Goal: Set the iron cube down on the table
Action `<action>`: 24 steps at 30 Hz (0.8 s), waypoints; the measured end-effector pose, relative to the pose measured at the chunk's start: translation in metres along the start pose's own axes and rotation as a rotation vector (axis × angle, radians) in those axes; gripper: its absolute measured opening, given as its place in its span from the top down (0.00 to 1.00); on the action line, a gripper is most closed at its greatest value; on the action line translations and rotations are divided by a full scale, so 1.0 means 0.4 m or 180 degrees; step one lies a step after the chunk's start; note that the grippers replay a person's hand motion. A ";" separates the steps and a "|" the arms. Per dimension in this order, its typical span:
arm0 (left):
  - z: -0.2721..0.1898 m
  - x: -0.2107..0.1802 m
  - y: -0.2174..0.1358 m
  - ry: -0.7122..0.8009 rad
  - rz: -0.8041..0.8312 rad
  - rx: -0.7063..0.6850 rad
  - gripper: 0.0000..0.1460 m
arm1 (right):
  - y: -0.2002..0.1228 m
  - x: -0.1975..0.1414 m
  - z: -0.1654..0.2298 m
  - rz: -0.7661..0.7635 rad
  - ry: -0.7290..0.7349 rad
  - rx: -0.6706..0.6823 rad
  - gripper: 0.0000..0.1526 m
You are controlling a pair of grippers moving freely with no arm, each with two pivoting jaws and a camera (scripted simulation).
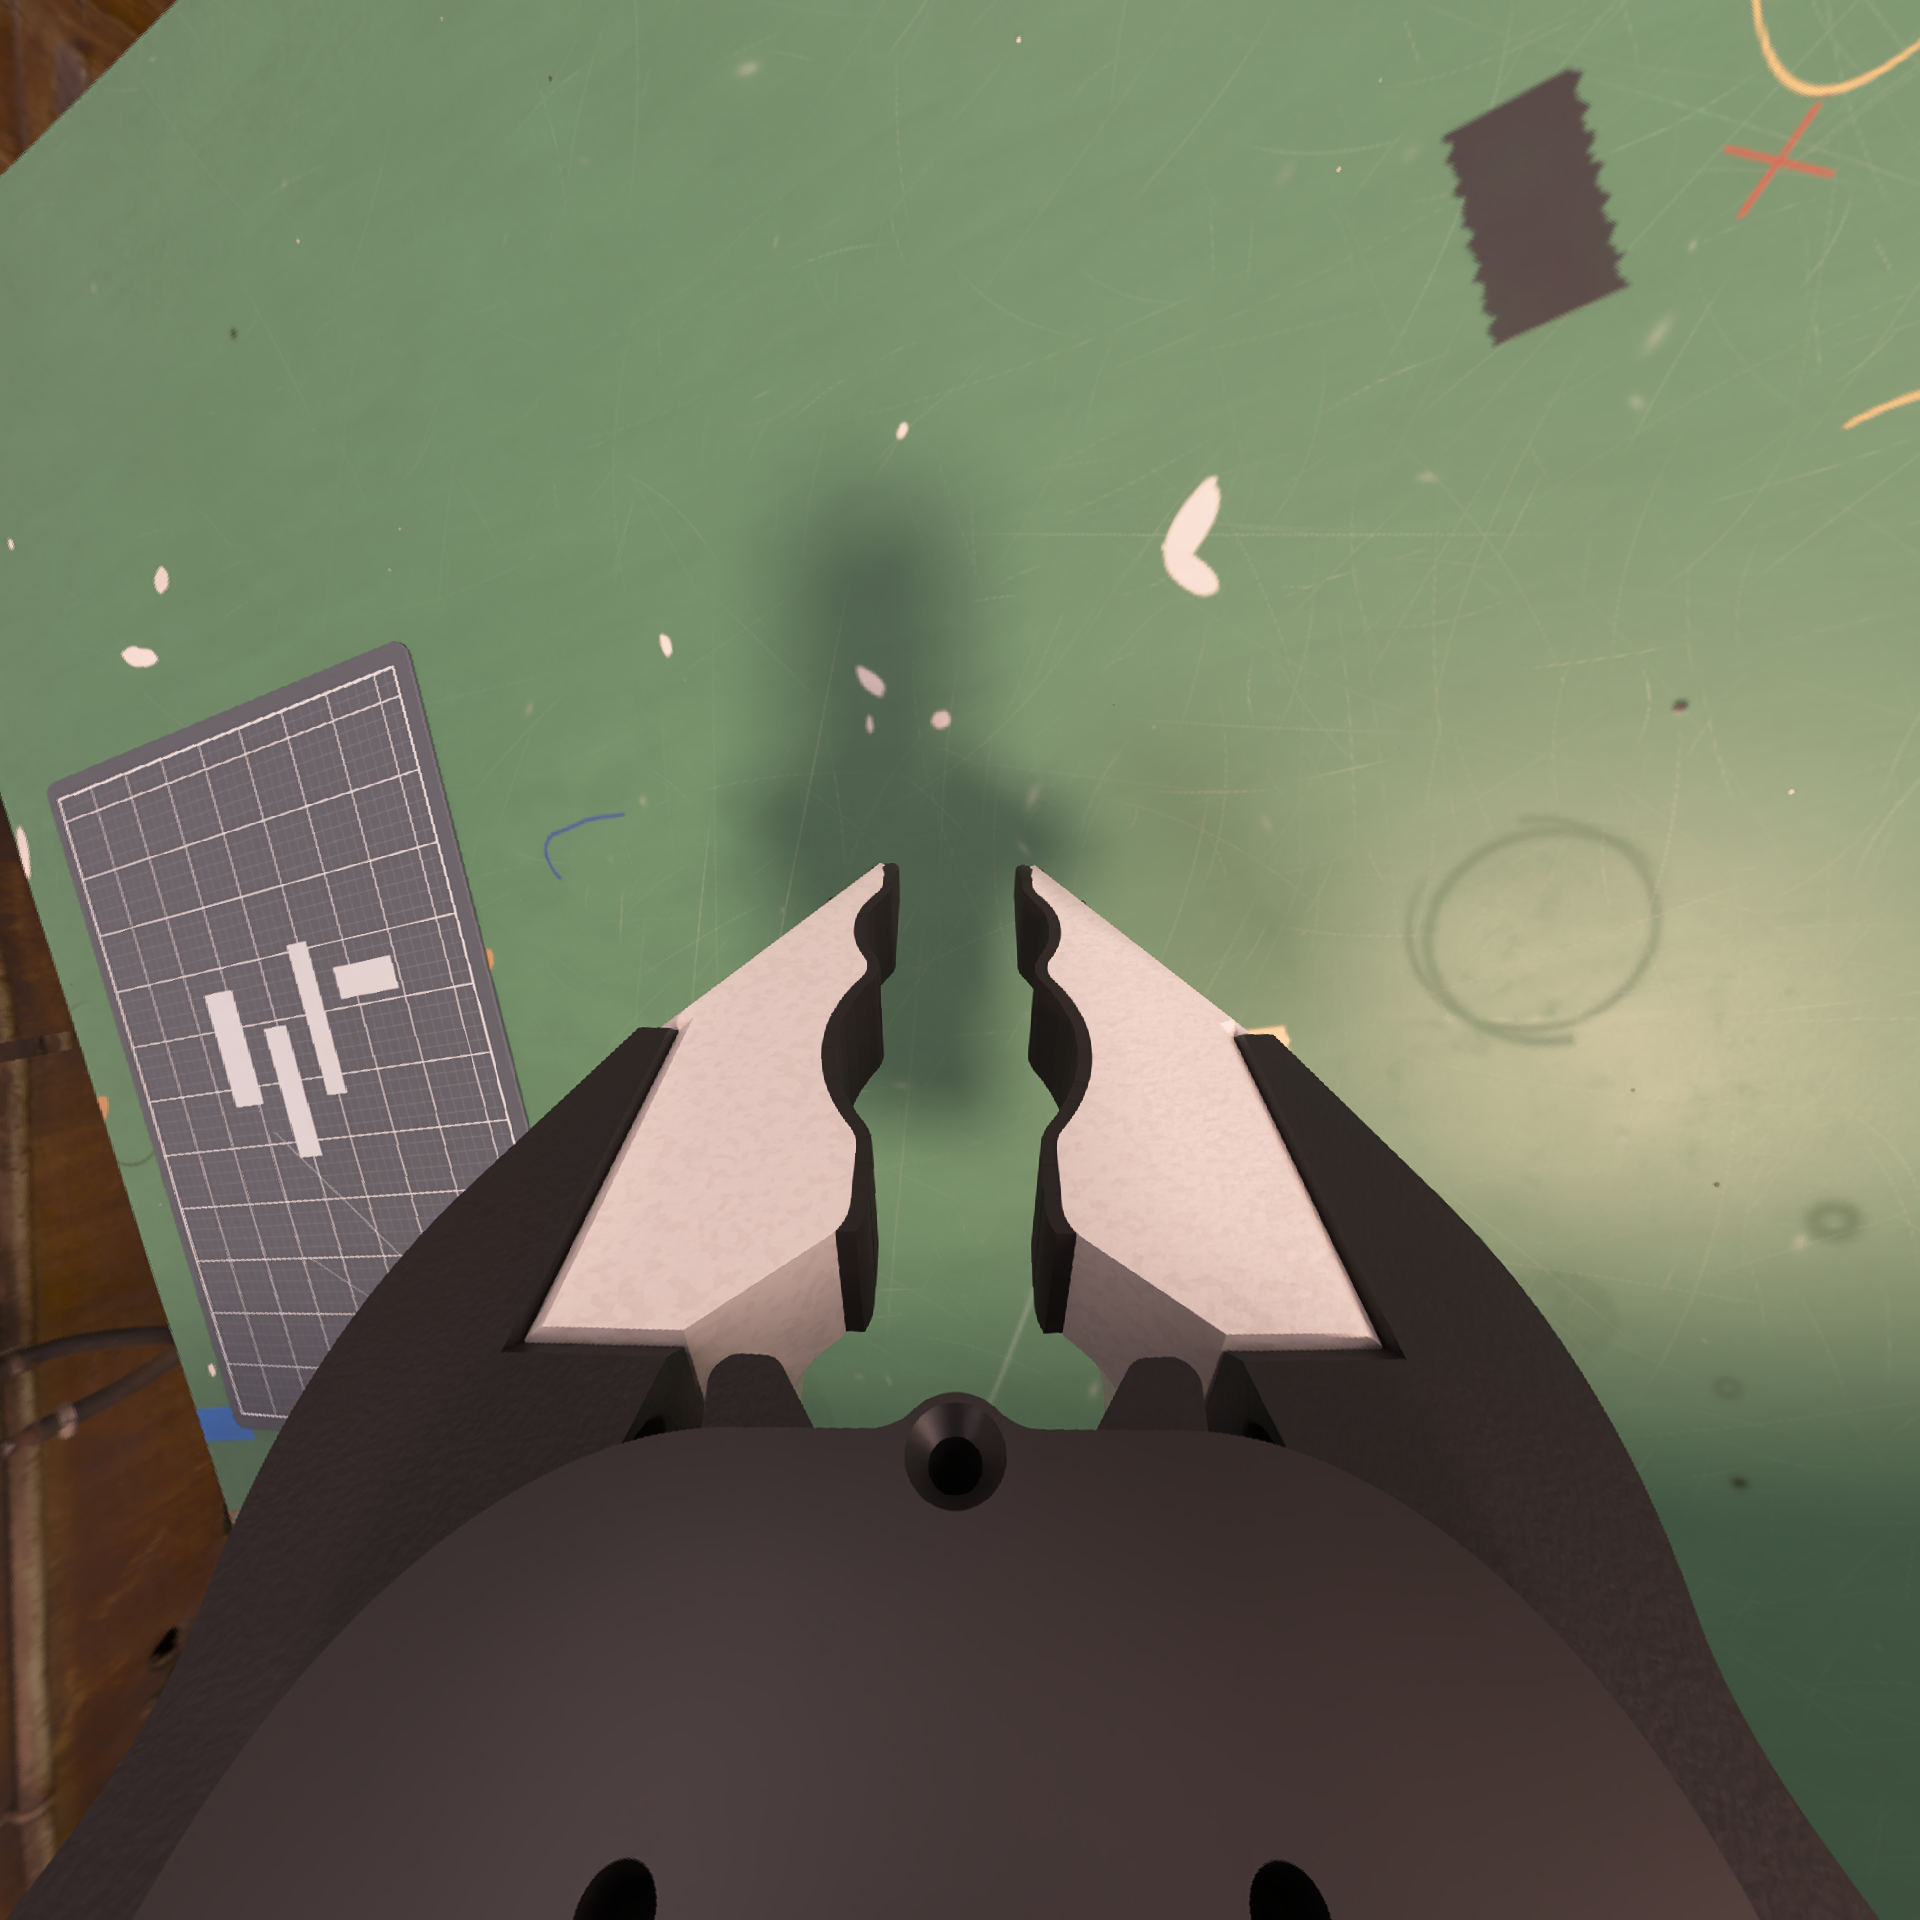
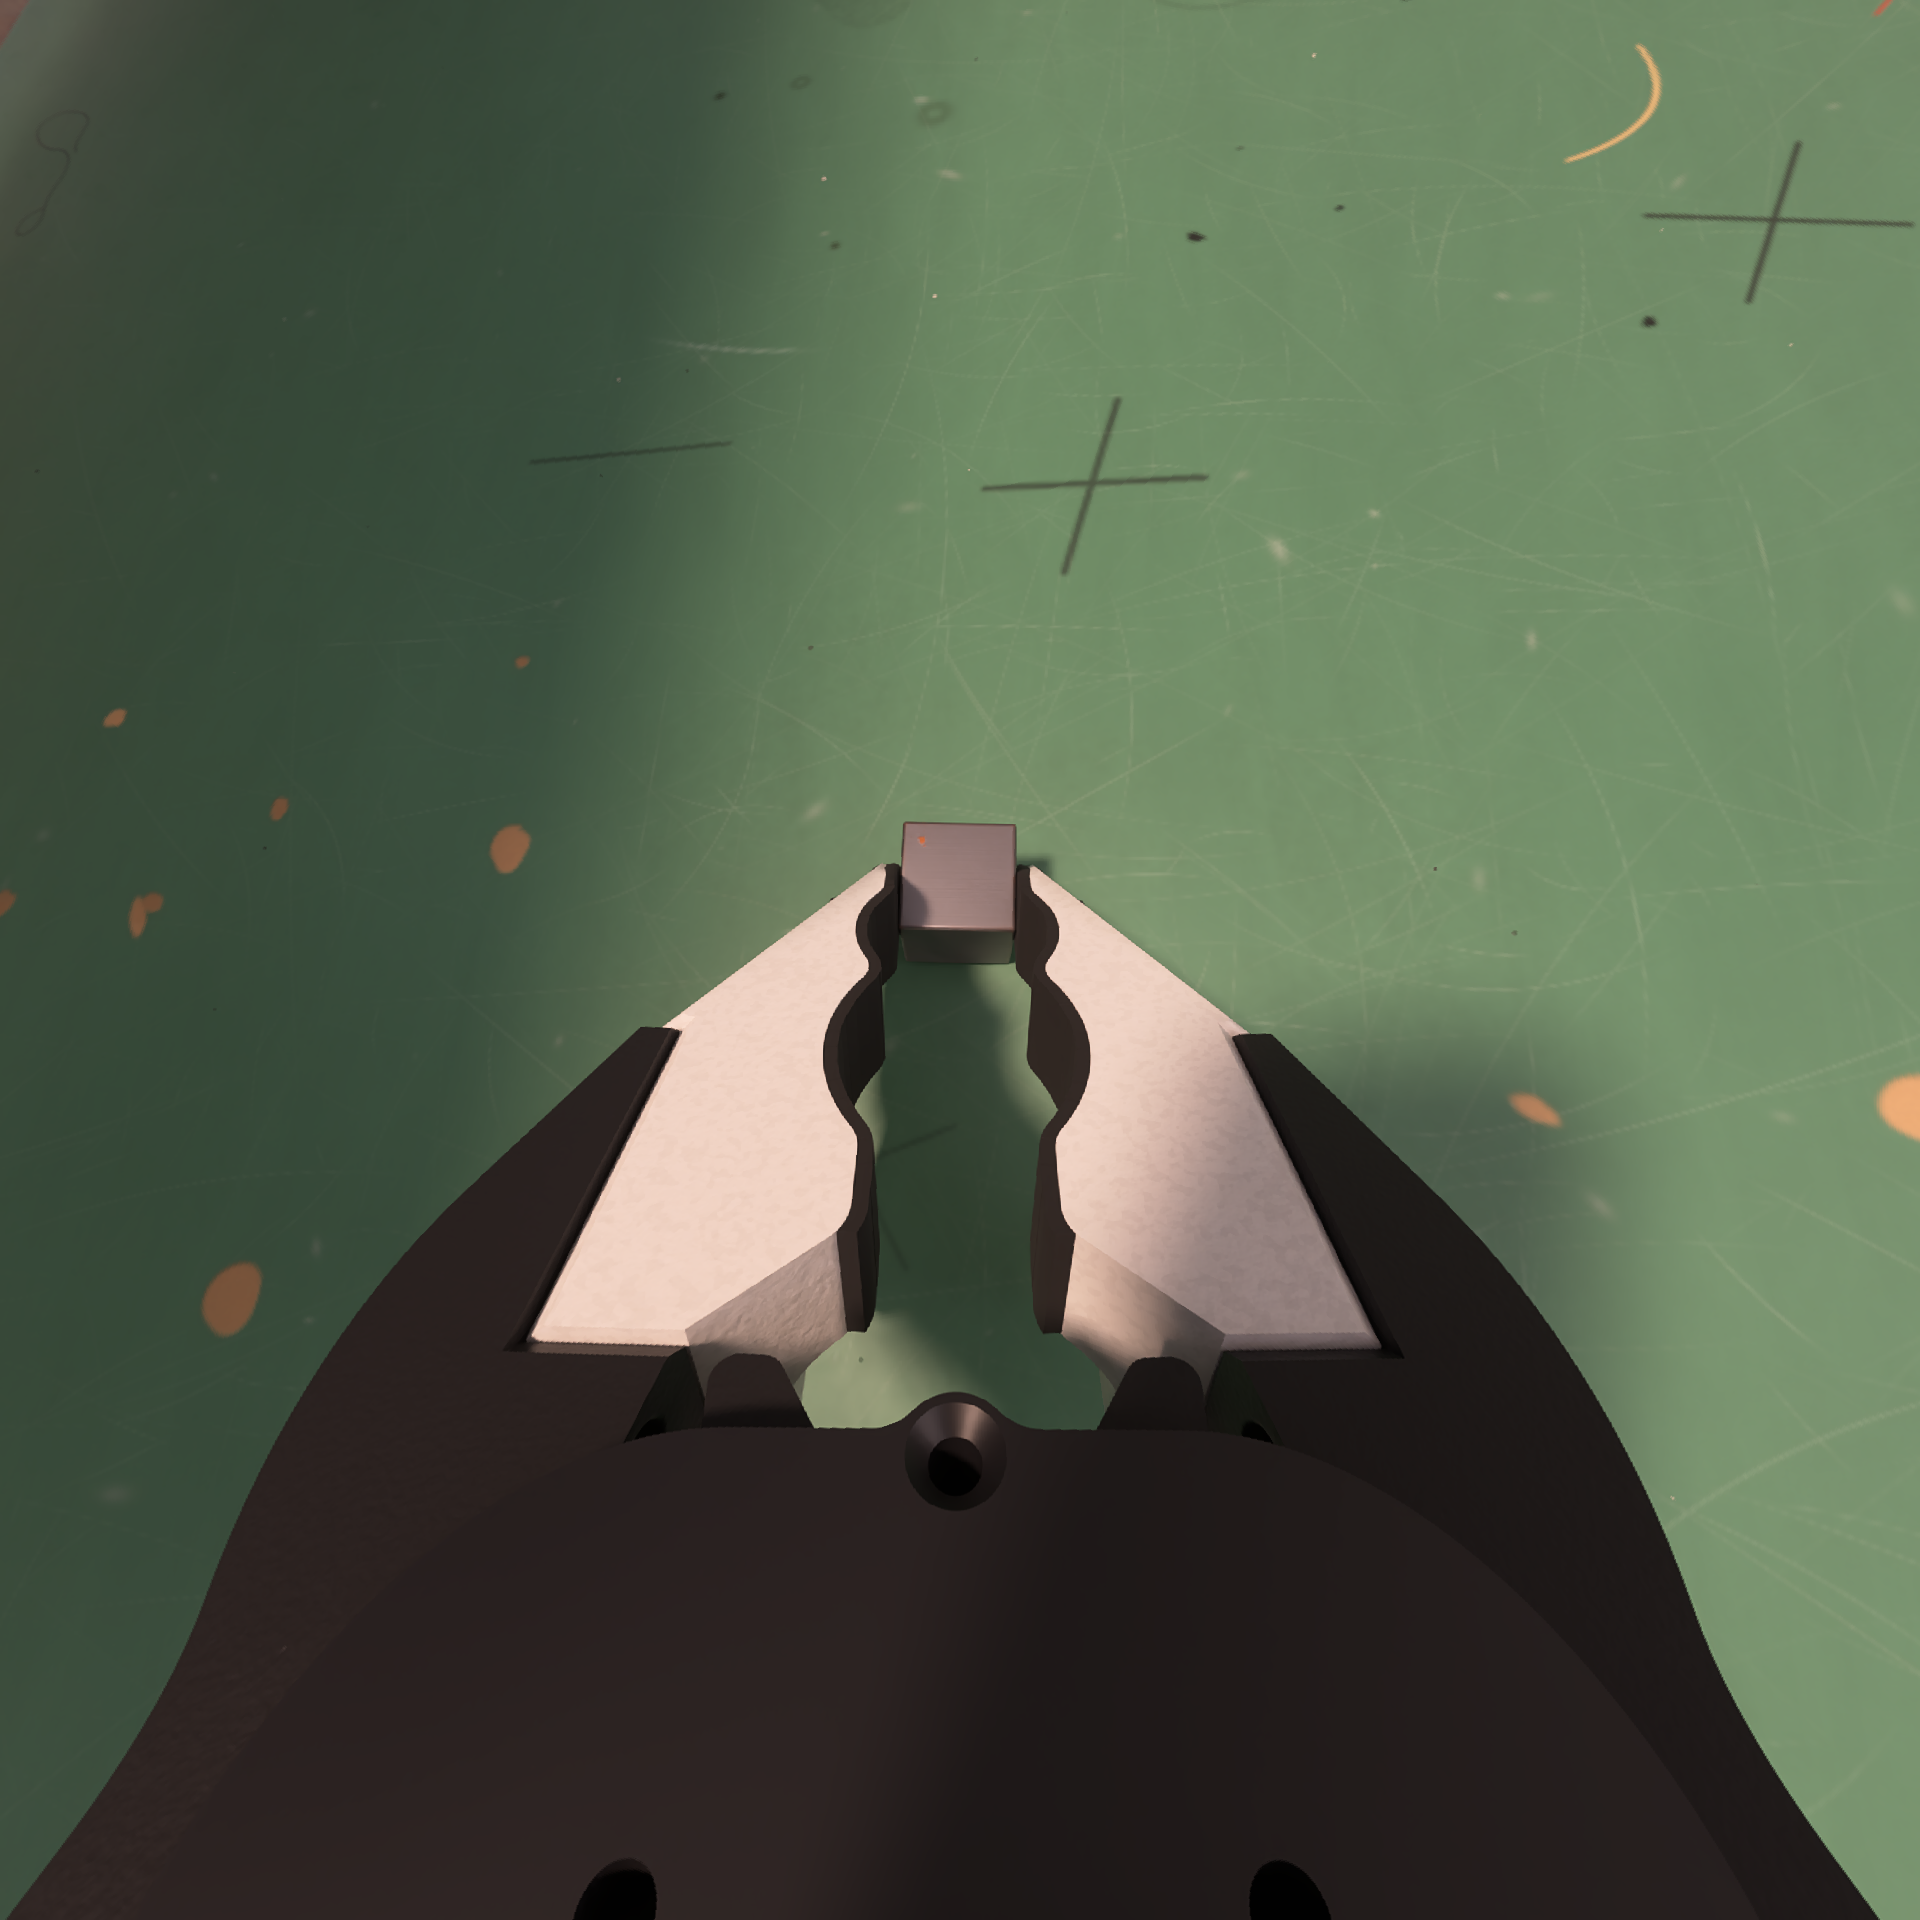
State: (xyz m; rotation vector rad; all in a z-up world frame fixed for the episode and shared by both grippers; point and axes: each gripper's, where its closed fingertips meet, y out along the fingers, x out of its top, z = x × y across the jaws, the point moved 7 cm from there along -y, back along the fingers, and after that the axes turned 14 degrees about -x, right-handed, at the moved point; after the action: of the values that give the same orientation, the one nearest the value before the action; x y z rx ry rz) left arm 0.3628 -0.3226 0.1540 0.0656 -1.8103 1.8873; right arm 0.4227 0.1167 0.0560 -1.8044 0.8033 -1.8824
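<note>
The scuffed green counter [image 2: 1351,727] is criss-crossed with fine pale scratches and marked with thin dark pencil-like crosses [image 2: 1093,483], an orange curved stroke [image 2: 1631,114] and scattered orange paint spots [image 2: 231,1299]. A broad soft shadow darkens its left part in the right wrist view.

The right gripper [image 2: 957,902] has its jaws closed on the small grey brushed-metal iron cube [image 2: 957,878], which sits at the very fingertips, pinched on both sides by the dark inner pads [image 2: 879,920]. A narrow dark shadow shows just beside the cube's right edge on the counter; whether the cube's underside touches the surface cannot be told.

The left gripper [image 1: 957,883] has its jaws parted with nothing between them, only its own blurred shadow [image 1: 894,727] on the counter ahead. To its left lies a grey rectangular cutting mat with a white grid [image 1: 281,1018], bearing a few white strips [image 1: 301,1039]. Farther off to the right is a dark rectangular patch with jagged edges [image 1: 1532,208], beside a red cross mark [image 1: 1779,161], and a faint dark ring stain [image 1: 1536,930]. White paint flecks [image 1: 1192,540] dot the surface. Beyond the counter's left edge is brown wooden flooring [image 1: 62,1351].
</note>
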 end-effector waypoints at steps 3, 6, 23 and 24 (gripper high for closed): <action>-0.001 -0.001 0.001 0.0003 0.0017 -0.0010 0.85 | 0.000 0.000 0.000 -0.0001 -0.0008 -0.0007 0.86; -0.004 -0.001 0.004 0.0020 0.0044 -0.0027 0.85 | 0.000 0.000 0.000 0.0000 -0.0001 -0.0001 0.86; -0.100 0.001 0.094 0.0393 0.0434 -0.0996 0.89 | 0.000 0.000 0.000 0.0000 -0.0004 -0.0004 0.86; -0.097 0.005 0.098 0.0323 0.0408 -0.0990 0.87 | 0.000 0.000 0.001 -0.0001 -0.0009 -0.0008 0.86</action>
State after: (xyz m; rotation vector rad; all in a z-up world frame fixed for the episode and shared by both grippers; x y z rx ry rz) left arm 0.3579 -0.2844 0.1146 -0.2563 -2.0547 1.6353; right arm 0.4229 0.1167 0.0560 -1.8086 0.8048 -1.8794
